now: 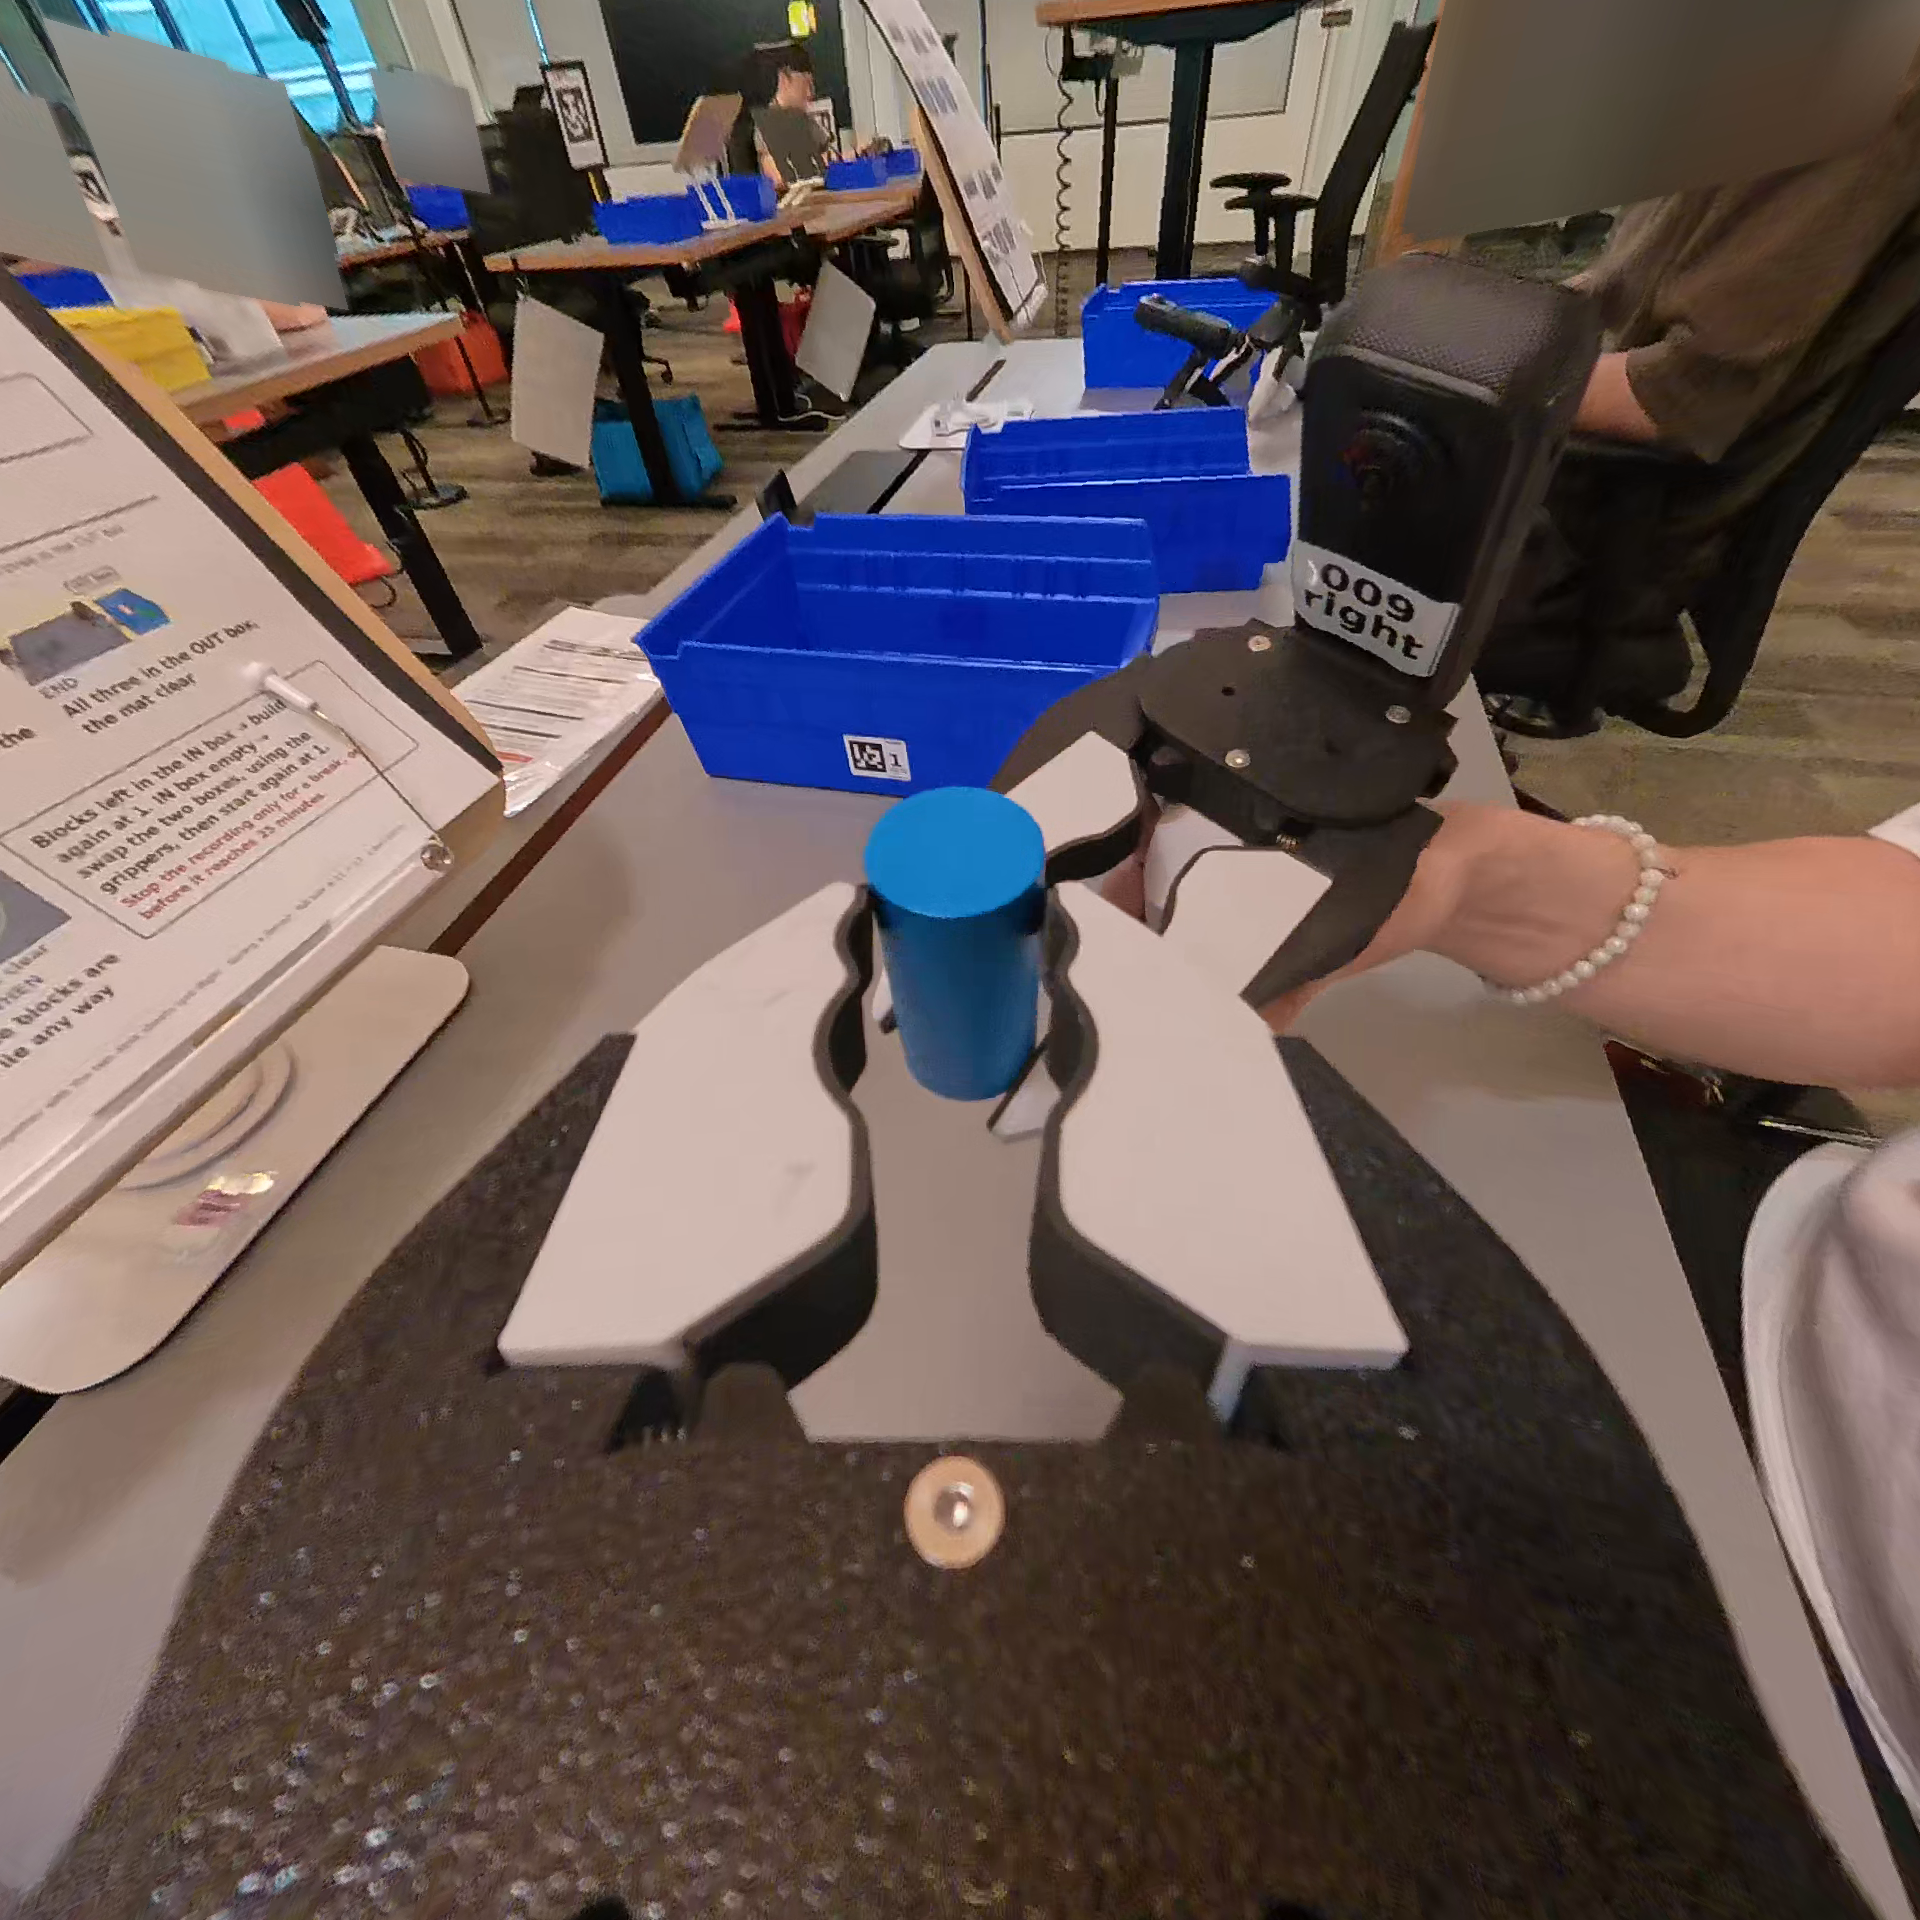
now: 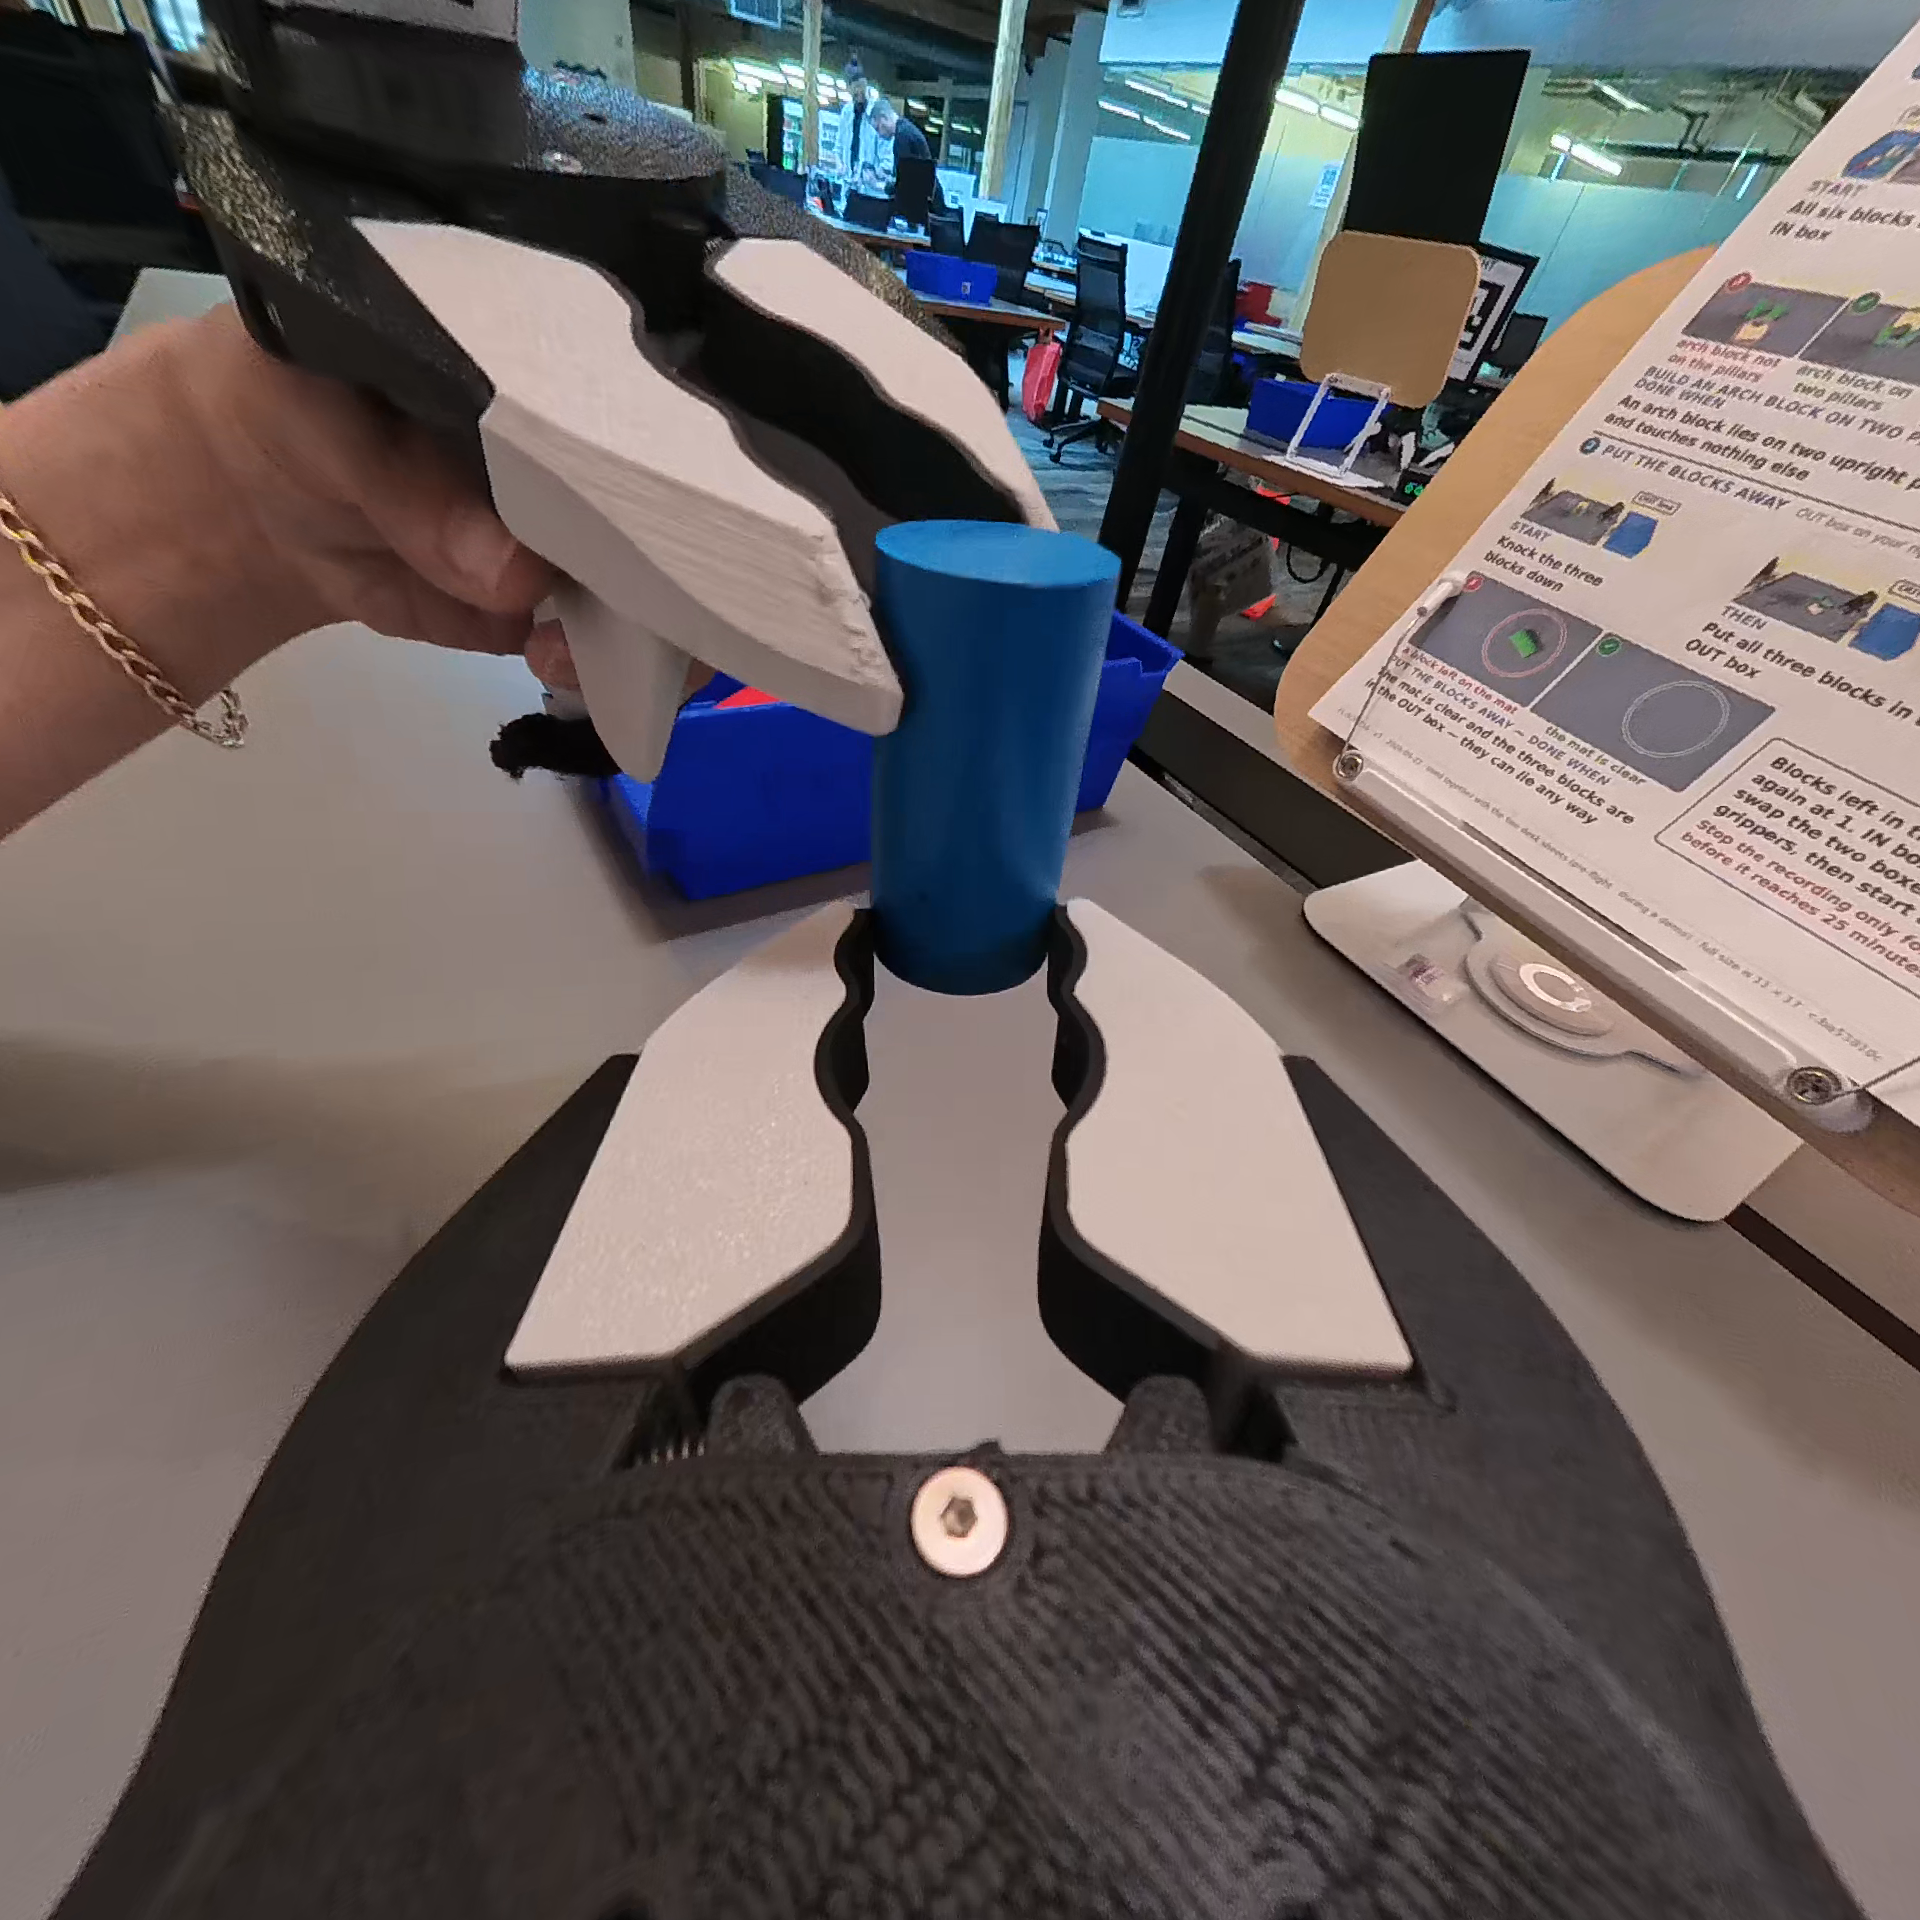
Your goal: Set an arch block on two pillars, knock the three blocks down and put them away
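A blue cylinder stands upright over the grey table. My left gripper is shut on the cylinder's upper part, with a fingertip on each side. My right gripper is shut on the base of the cylinder. In the right wrist view the left gripper reaches in from the upper left, held by a hand. In the left wrist view the right gripper comes in from the right, its tips mostly hidden behind the cylinder and my own finger. I cannot tell if the cylinder rests on the table.
A blue bin stands just behind the cylinder, with more blue bins farther back. An instruction board on a stand is at the left and shows at the right in the right wrist view. A blue bin lies beyond the left gripper. The left gripper's tips are roughly 5 cm from the right gripper's.
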`<state>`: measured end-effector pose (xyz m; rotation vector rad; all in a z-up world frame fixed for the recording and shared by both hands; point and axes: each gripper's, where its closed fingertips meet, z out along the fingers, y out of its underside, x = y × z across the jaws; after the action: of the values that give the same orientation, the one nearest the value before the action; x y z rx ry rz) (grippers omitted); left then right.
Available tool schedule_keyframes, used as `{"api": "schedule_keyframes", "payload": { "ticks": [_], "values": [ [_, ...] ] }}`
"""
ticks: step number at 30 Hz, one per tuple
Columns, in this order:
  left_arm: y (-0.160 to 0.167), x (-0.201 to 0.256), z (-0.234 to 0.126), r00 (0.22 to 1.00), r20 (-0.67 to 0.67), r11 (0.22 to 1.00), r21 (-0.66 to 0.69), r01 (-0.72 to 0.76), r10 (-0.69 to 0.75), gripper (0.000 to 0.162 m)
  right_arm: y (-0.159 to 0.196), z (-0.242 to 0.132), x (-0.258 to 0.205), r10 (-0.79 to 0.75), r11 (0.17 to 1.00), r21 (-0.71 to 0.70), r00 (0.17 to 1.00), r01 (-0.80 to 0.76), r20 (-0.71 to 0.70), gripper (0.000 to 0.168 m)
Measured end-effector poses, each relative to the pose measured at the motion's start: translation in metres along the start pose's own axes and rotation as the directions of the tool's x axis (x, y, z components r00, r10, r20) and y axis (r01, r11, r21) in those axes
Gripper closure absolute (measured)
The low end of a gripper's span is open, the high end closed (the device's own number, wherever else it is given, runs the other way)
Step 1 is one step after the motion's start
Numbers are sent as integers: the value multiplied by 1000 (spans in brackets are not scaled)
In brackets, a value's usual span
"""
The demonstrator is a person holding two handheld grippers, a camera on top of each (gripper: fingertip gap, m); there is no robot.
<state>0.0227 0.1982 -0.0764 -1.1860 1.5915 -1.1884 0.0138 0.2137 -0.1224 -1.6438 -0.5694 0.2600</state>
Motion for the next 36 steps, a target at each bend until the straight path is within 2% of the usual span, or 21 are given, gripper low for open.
{"api": "schedule_keyframes", "payload": {
  "ticks": [1, 4, 5, 7, 8, 10, 13, 21, 27, 36],
  "values": [
    [1, 0, 2, 1000, -3, 1000, -6, 5, -5, 132, 2, 0, 1, -1, 1000, -9, 1000, 1, -6, 135],
    [10, -2, 9, 999, -6, 998, -35, 43, -44, 132, 14, -3, 7, -15, 999, -47, 999, 13, -38, 135],
    [13, -6, 11, 998, 16, 998, -30, 55, -54, 132, 18, -5, 14, -28, 998, -59, 997, 24, -75, 131],
    [21, -19, 17, 994, 78, 997, -24, 79, -76, 132, 30, -16, 30, -47, 992, -122, 988, 29, -146, 98],
    [27, -25, 21, 990, 101, 995, -22, 98, -95, 132, 36, -23, 36, -33, 987, -159, 986, 7, -161, 94],
    [41, -38, 30, 983, 140, 992, -20, 121, -117, 132, 43, -37, 45, 18, 983, -175, 984, -50, -177, 92],
    [70, -62, 50, 974, 200, 991, -53, 123, -110, 132, 44, -57, 56, 75, 987, -126, 974, -104, -213, 91],
    [132, -98, 99, 960, 204, 965, -141, 220, -190, 132, 68, -92, 67, 130, 977, -127, 952, -170, -276, 94],
    [145, -105, 110, 961, 202, 952, -203, 230, -189, 132, 73, -99, 72, 143, 975, -126, 949, -184, -283, 95],
    [151, -105, 113, 973, 186, 964, -203, 175, -137, 132, 73, -97, 76, 136, 976, -129, 952, -176, -273, 96]
  ]
}}
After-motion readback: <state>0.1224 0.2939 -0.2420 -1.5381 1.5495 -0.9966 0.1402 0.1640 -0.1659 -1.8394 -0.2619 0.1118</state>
